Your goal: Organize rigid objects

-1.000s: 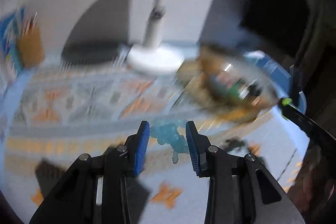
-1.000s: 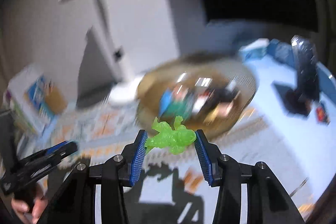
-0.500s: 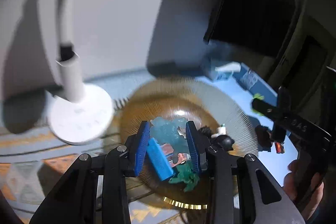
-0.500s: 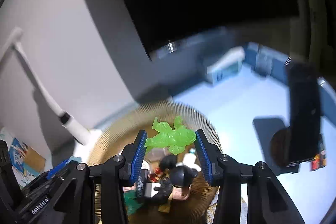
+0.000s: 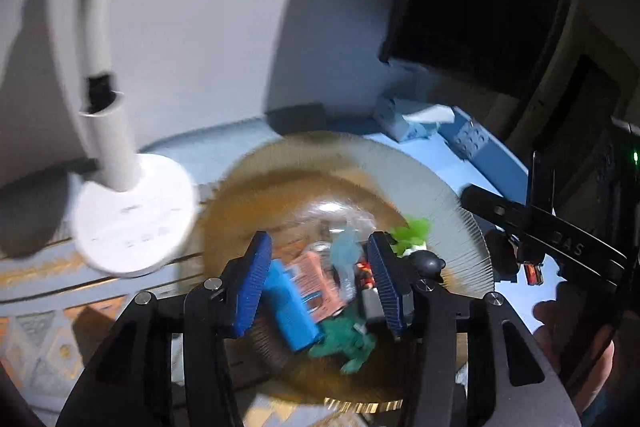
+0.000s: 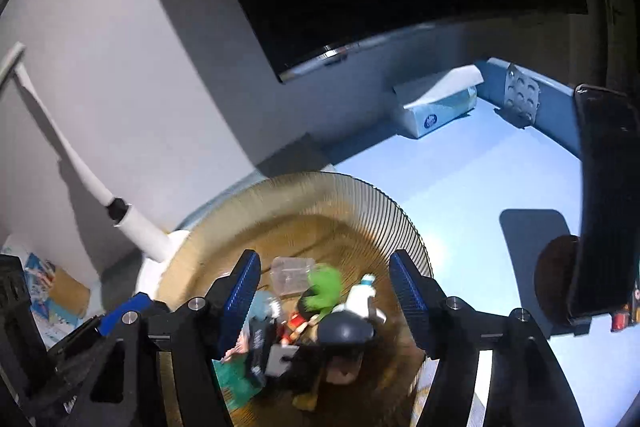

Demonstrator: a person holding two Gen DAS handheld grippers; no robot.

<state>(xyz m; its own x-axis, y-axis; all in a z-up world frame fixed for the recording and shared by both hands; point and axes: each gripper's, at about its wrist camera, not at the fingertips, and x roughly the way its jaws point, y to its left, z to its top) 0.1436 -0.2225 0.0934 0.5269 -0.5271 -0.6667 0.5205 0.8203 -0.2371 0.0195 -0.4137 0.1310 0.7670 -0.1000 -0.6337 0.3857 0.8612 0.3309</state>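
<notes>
A ribbed amber glass bowl [image 5: 452, 211] [image 6: 372, 203] sits on the light blue table and holds several small toys. My left gripper [image 5: 320, 291] is open above the bowl; a pale blue translucent figure [image 5: 346, 259] is blurred between its jaws, loose. My right gripper [image 6: 326, 287] is open above the bowl; a bright green translucent figure [image 6: 324, 287] is blurred below it among the toys, and shows in the left wrist view [image 5: 412, 231] too. A blue block [image 5: 290, 311] and a dark green figure [image 5: 344, 341] lie in the bowl.
A white lamp base [image 5: 132, 215] with its stem [image 6: 136, 227] stands left of the bowl. A tissue box [image 6: 436, 107] sits at the back by the blue table edge. A black phone on a stand [image 6: 600, 203] is at the right. A patterned mat [image 5: 48, 311] lies left.
Both grippers moved over the bowl and opened. The pale blue figure and the green figure left the jaws and dropped toward the toys in the bowl.
</notes>
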